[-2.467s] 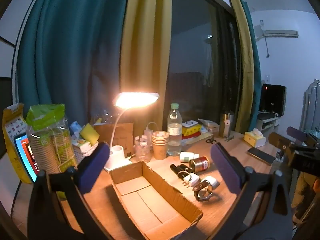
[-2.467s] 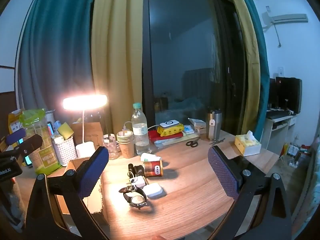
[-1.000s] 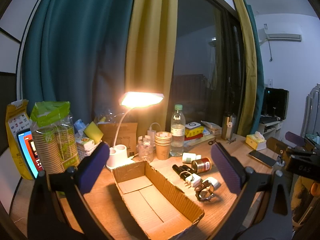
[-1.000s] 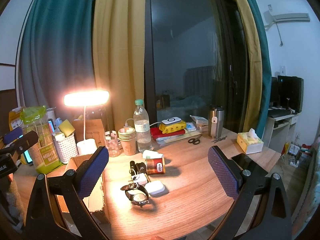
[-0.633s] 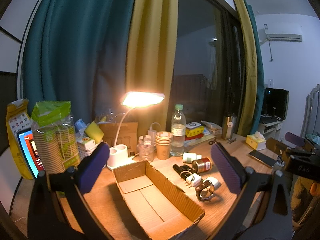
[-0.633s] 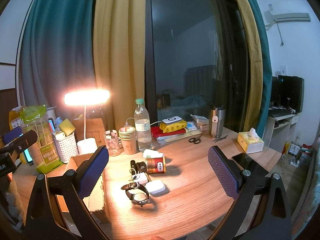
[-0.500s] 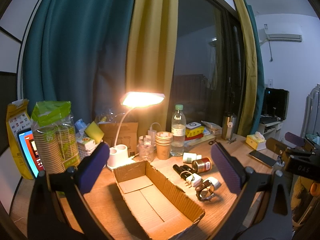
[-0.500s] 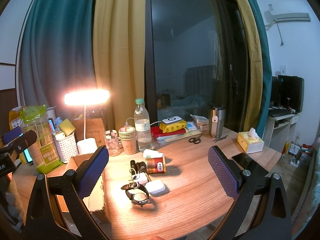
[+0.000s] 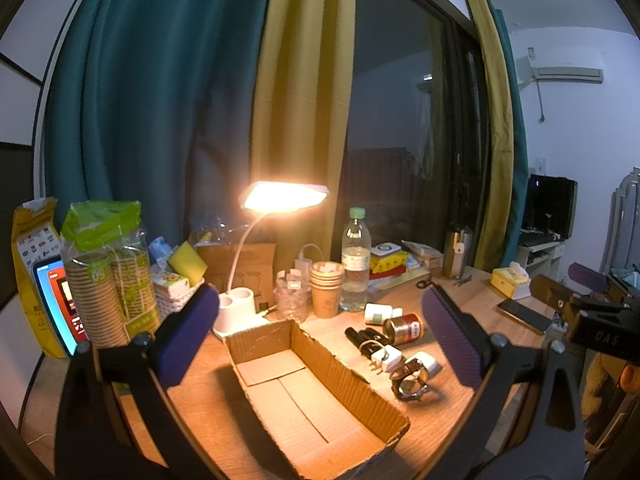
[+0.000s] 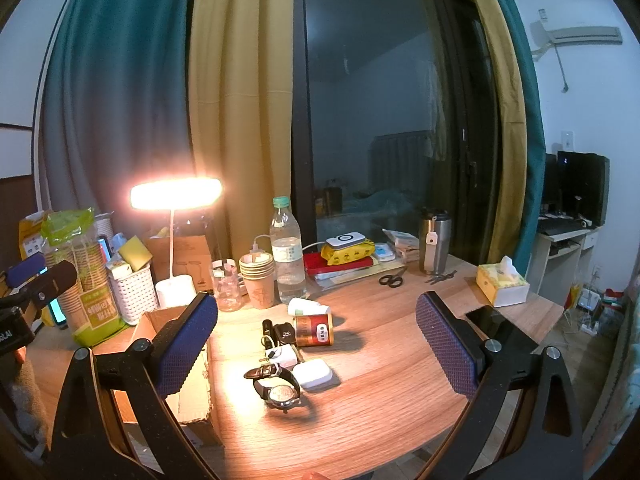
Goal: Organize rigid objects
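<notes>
Cardboard box [image 9: 312, 396], open-topped with raw corrugated edges and nothing inside, lies on the wooden tabletop [image 10: 384, 392] between the fingers of the left tool [image 9: 320, 340], whose jaws stand wide apart and hold nothing. Just beside the box sits a tight cluster of small items: a red-labelled tin [image 10: 314, 330] on its side, a wristwatch [image 10: 279, 388] with its strap looped, a flat white case [image 10: 312, 373] touching the watch, a white plug adapter [image 10: 282, 356], and a dark key fob [image 10: 283, 332]. The right tool [image 10: 316, 340] hangs above this cluster, spread wide and gripping nothing.
</notes>
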A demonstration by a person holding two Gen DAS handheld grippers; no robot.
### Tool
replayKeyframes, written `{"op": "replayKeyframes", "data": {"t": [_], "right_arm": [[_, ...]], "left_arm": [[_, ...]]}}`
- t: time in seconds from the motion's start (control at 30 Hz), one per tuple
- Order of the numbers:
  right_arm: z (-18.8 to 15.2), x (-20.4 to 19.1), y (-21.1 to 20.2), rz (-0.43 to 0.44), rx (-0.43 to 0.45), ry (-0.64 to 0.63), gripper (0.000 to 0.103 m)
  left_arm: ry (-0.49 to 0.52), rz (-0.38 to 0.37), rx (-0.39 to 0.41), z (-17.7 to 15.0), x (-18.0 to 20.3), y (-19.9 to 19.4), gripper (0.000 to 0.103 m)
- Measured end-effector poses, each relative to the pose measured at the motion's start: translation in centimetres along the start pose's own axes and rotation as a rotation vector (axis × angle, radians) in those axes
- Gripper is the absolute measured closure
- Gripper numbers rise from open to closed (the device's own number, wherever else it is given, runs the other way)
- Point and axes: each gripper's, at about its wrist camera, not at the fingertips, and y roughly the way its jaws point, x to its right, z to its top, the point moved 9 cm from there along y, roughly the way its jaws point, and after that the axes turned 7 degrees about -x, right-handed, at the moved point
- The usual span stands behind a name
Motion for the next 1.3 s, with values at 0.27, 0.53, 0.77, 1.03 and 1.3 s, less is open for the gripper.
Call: {"op": "replayKeyframes", "data": {"t": [0.27, 0.53, 0.77, 1.03, 1.3], "right_arm": [[-0.9, -0.8, 0.1, 0.010, -0.006, -0.007, 0.002], [-1.7, -1.0, 1.9, 0.017, -0.052, -0.011, 0.002], [-3.3, -0.9, 4.6, 0.020, -0.116, -0.009, 0.002], [-7.2, -0.8, 10.0, 0.027, -0.254, -0.006, 0.002], [-11.3, -2.0, 14.6, 0.066, -0.386, -0.020, 0.002]], "left_arm": [[-0.002, -0.001, -0.007, -0.4, 0.0, 0.0, 0.001], [-0.007, 0.003, -0.070, -1.8, -0.4, 1.6, 0.001], [-0.007, 0.029, -0.214, -5.4, -1.8, 5.4, 0.001], [-0.009, 0.067, -0.390, -11.0, -4.3, 9.9, 0.001], [-0.044, 0.047, -0.547, -15.1, -6.2, 13.9, 0.001]]}}
